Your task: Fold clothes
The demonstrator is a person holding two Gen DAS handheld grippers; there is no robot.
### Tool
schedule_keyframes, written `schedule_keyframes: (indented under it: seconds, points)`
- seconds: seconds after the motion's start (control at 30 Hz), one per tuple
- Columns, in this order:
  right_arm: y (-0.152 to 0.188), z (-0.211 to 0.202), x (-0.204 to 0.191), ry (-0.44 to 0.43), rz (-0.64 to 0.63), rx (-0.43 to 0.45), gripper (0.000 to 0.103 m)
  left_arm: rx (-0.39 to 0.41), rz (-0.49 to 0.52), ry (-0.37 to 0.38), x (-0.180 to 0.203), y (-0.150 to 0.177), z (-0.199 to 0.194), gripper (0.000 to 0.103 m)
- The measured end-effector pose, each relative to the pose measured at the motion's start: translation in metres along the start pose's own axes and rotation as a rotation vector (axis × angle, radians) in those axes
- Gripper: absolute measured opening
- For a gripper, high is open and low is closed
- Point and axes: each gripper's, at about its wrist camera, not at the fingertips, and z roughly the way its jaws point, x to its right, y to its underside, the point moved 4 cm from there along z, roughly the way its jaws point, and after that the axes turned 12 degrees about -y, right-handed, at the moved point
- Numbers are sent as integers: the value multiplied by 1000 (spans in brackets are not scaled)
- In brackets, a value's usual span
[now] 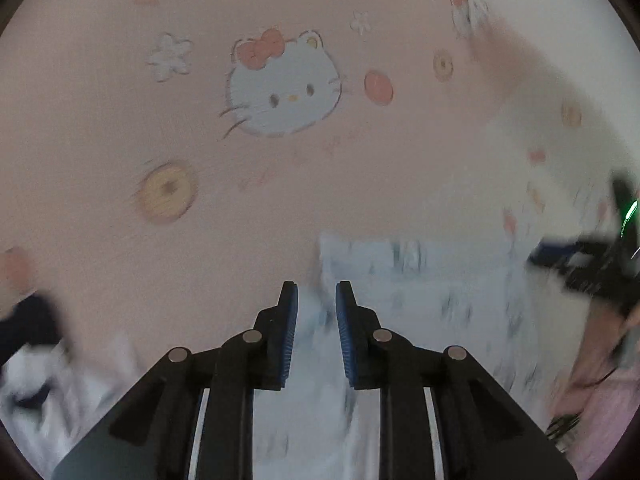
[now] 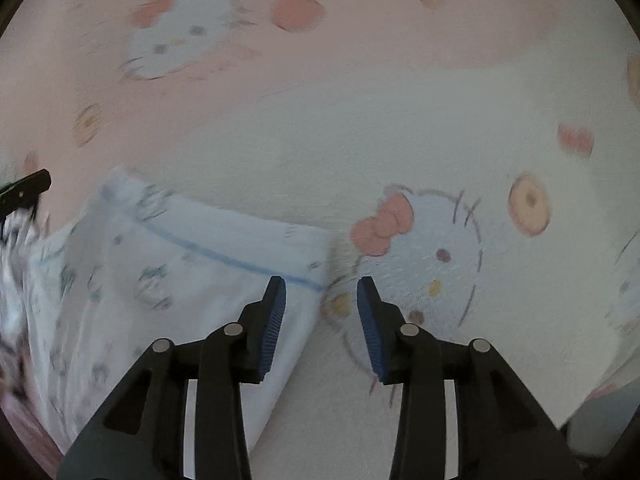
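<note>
A: What is the biggest thing here?

B: A pink and white bedsheet [image 1: 100, 128] fills both views. It is printed with cartoon cat faces, red bows, flowers and yellow rings. In the right wrist view the sheet [image 2: 360, 128] turns from pink at the top to white lower down.

A: And the clothing?

B: A white garment [image 1: 432, 296] with a small pale blue-grey print lies on the sheet, in the lower half of the left wrist view. In the right wrist view the same garment [image 2: 168, 280] sits at lower left, with a thin blue line running across it near its edge. Much of it is smeared by motion blur.

A: How do the tongs stand?

B: The left gripper [image 1: 316, 304] has its blue pads close together with white cloth bunched between them, so it is pinching the garment. The right gripper [image 2: 321, 300] is spread wide. Its left pad lies over the garment's edge, its right pad over a printed cat face on the sheet, and nothing sits between the pads.

A: Anything else?

B: At the right edge of the left wrist view the other gripper [image 1: 592, 264] shows as a dark blurred shape with a green light on it. In the right wrist view a black tip of the left gripper [image 2: 28, 192] pokes in at the left edge.
</note>
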Motion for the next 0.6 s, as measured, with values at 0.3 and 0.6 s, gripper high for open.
schedule_keyframes:
  seconds: [0.3, 0.6]
  points:
    - [100, -37, -55, -232, 53, -119, 54, -211, -75, 1, 13, 131, -43, 21]
    - [172, -18, -67, -199, 56, -182, 54, -360, -458, -161, -47, 243, -69, 21]
